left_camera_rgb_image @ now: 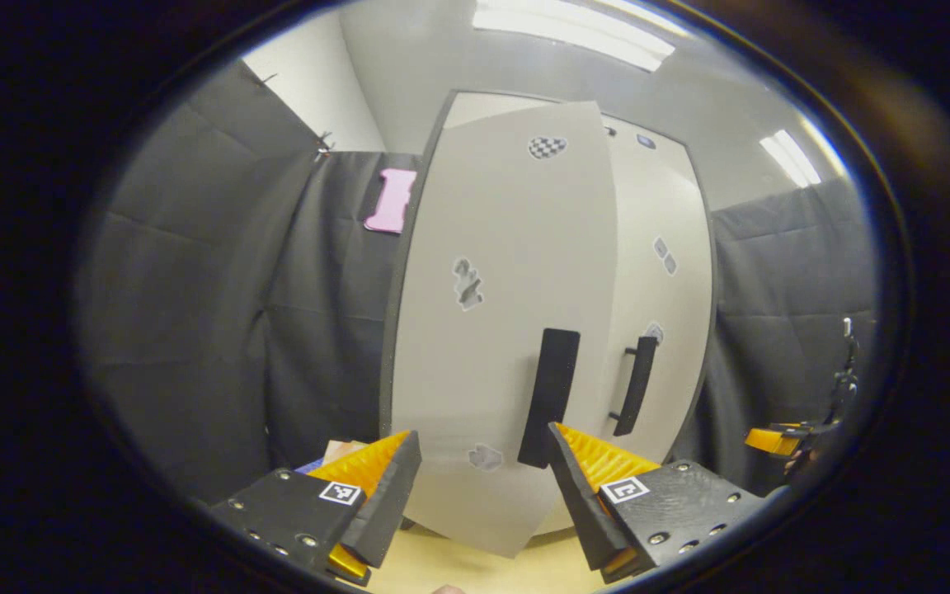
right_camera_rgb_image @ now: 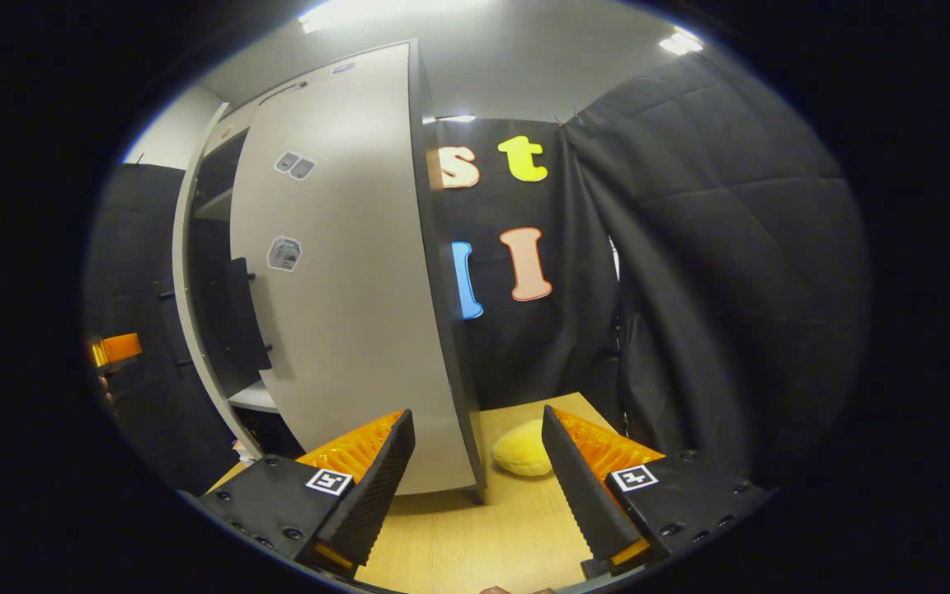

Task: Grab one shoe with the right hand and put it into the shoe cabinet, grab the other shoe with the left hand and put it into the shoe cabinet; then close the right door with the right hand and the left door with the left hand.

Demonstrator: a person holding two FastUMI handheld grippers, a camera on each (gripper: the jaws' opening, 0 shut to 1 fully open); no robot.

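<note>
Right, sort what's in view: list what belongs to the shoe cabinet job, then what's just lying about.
Belongs to the job:
- tall white shoe cabinet
- its white left door with black bar handle
- white right door
- left gripper, open
- right gripper, open

Just lying about:
- soft yellow rounded object on the wooden floor

Ahead of your right gripper, a light wooden table (right_camera_rgb_image: 475, 528), the shoe cabinet (right_camera_rgb_image: 343, 330) standing on it, a yellow soft lump (right_camera_rgb_image: 522, 450) just beside its base.

Left gripper (left_camera_rgb_image: 483, 474) open before shoe cabinet (left_camera_rgb_image: 656, 206); left door (left_camera_rgb_image: 508, 330) ajar, black handle (left_camera_rgb_image: 549, 396) between fingertips; right gripper (left_camera_rgb_image: 776, 439) at edge.
</note>
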